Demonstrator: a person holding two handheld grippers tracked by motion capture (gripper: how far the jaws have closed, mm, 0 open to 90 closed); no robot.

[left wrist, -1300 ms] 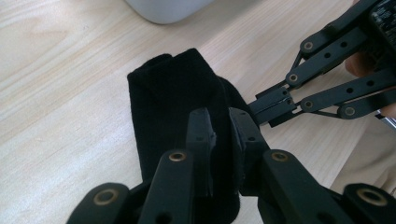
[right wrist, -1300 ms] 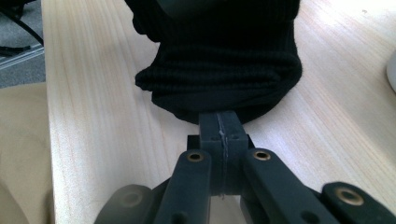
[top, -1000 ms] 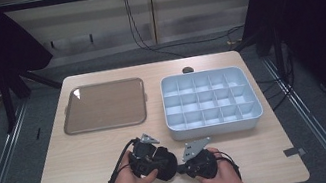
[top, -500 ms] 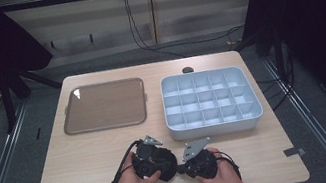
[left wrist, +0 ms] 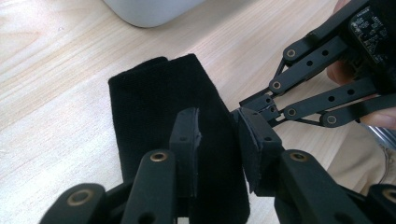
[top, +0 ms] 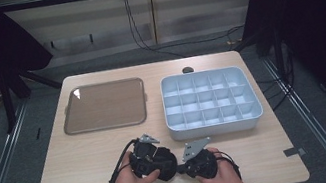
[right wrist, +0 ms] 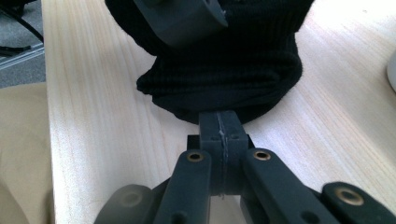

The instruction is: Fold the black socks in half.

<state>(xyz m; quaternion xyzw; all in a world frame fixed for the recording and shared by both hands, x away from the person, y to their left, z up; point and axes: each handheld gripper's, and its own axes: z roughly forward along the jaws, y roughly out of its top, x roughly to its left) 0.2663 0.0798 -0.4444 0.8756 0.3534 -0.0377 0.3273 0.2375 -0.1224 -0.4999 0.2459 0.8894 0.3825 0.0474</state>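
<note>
A black knit cloth (top: 167, 168) lies bunched near the table's front edge, between the two grippers. My left gripper (left wrist: 218, 140) sits over the cloth (left wrist: 149, 112) with its jaws a small gap apart and black fabric showing in that gap. My right gripper (right wrist: 222, 122) is shut, its pads pressed flat together, and its tip touches the lower edge of the cloth (right wrist: 224, 70). From the left gripper view the right gripper (left wrist: 245, 108) meets the cloth's right edge. In the high view a hand holds each tool, left gripper (top: 168, 160) and right gripper (top: 181, 168) facing each other.
A brown flat tray (top: 106, 127) lies at the back left. At the back right stands a white box (top: 215, 124) divided into several compartments, all bare. A small dark object (top: 187, 70) sits behind the box. The table's front edge is just behind the hands.
</note>
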